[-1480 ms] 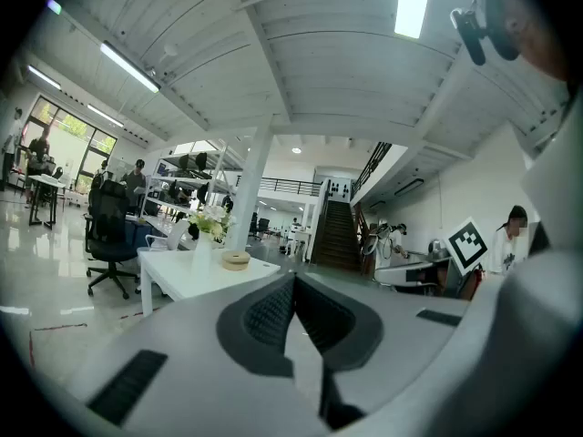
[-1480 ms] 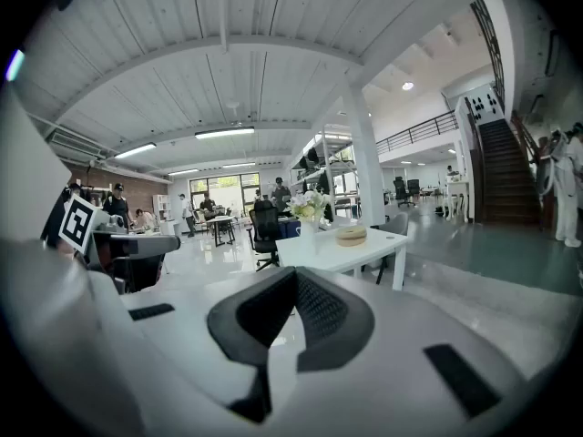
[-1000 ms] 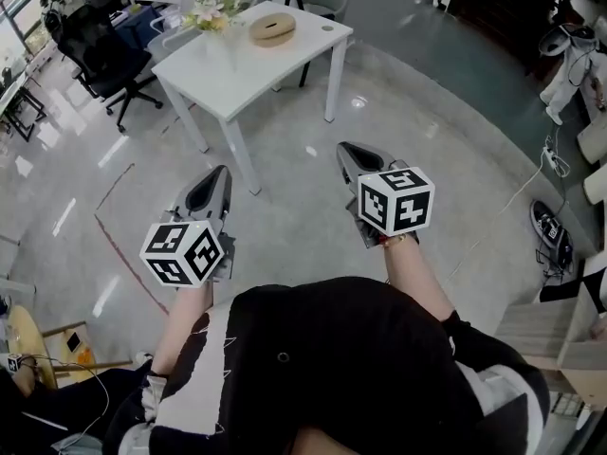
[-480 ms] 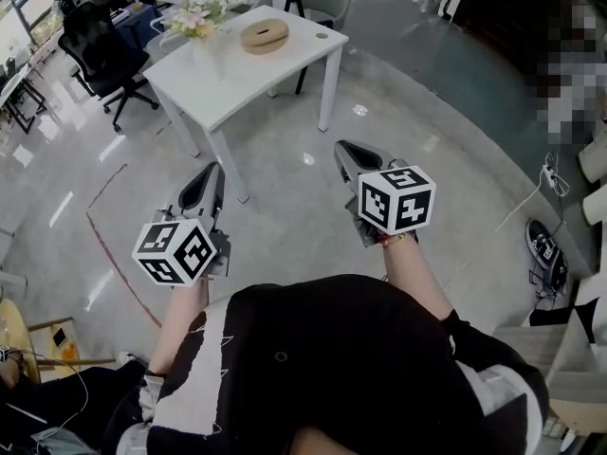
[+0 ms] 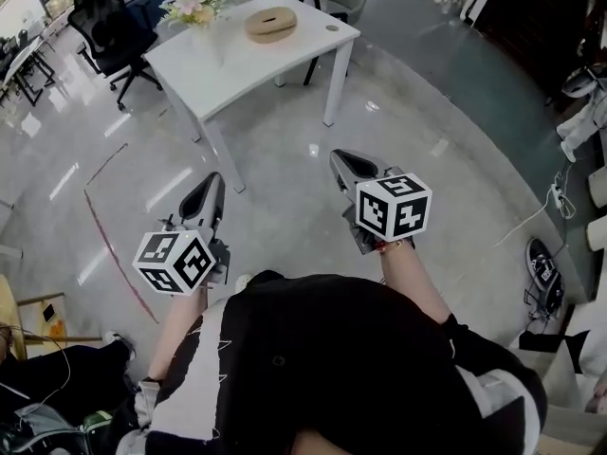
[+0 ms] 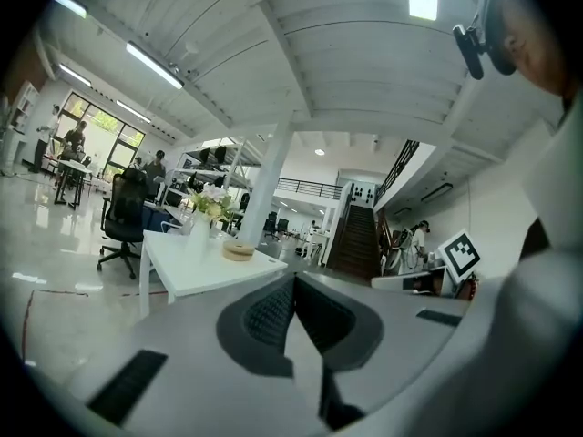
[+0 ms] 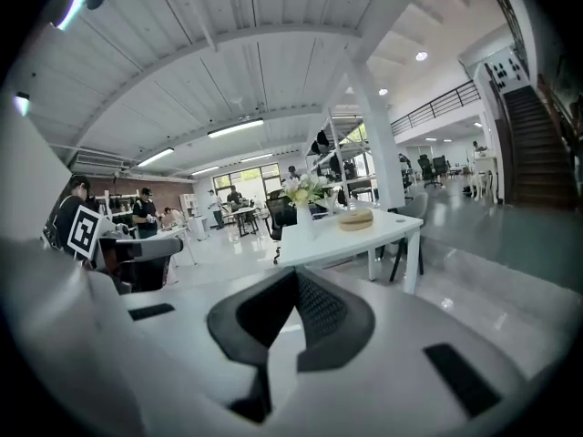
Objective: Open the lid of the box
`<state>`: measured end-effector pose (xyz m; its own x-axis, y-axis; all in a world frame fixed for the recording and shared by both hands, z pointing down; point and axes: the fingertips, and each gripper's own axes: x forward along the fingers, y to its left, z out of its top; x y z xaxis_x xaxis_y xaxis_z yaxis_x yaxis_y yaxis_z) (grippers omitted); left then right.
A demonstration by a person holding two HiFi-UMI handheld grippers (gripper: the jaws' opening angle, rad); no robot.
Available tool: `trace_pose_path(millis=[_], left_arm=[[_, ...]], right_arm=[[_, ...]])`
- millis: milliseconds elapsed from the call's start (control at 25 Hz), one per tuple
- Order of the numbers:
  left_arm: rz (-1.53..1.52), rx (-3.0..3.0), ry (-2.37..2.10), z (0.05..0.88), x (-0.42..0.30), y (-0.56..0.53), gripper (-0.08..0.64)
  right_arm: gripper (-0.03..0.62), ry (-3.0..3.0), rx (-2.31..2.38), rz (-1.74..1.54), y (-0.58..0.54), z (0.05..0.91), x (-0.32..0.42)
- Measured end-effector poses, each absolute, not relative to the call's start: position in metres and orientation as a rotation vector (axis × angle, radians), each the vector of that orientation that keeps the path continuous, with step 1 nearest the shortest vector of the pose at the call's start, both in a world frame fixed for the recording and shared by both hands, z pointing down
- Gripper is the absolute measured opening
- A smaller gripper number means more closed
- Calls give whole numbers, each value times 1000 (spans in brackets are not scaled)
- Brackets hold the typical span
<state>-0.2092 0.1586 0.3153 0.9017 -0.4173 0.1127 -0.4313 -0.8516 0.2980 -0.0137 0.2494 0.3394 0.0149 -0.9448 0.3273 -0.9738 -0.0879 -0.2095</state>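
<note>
Box [image 5: 270, 24]: round, wooden, likely light, stiff; on tabletop [image 5: 223, 69], 12 o'clock, well apart. Take lid rim. Left tongs [image 5: 212, 180], right tongs [image 5: 340, 157] clenched, empty.

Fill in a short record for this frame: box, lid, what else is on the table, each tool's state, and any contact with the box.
box: round tan box on the white table
lid: appears on, slot on top
also on table: vase of flowers
left tool: shut, empty
right tool: shut, empty
contact: none; both tools are over the floor, short of the table
</note>
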Motion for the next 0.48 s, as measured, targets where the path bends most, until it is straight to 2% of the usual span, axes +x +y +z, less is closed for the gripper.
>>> trace_pose_path(millis=[480], left_arm=[[79,2722,-629,337,-177,82,11]], right_arm=[[5,-2002,2195,712,193,376,20]])
